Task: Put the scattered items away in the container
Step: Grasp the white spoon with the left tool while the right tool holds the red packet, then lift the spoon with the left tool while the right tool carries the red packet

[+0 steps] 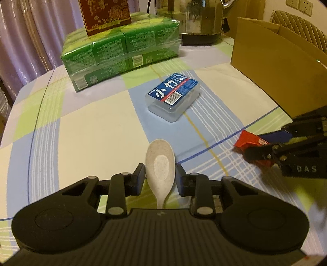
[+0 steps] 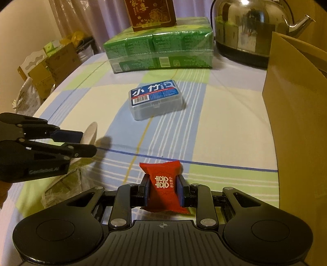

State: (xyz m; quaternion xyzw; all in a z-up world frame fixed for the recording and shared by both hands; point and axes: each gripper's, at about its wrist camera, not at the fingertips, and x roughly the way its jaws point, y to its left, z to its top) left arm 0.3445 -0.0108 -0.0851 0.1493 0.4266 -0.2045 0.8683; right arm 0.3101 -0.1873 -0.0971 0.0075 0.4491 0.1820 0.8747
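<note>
Speckled beige spoon [image 1: 160, 163] sits clamped in the left gripper [image 1: 160, 174], nearer than the dental floss box [image 1: 173, 96]. Right of that box, the right gripper [image 2: 162, 185] pinches a red candy packet [image 2: 163, 184]; cardboard box [image 2: 296, 122] stands farthest right.

Green wrapped pack [image 1: 120, 51] on bench [image 1: 81, 131], far ahead of left hand-held gripper. Red box [image 1: 104, 15] stands on pack. Steel kettle [image 2: 249, 30] right of pack, touching or not unclear. Curtain [image 1: 30, 41] behind bench, cartons [image 2: 51, 67] far left of right hand-held gripper.
</note>
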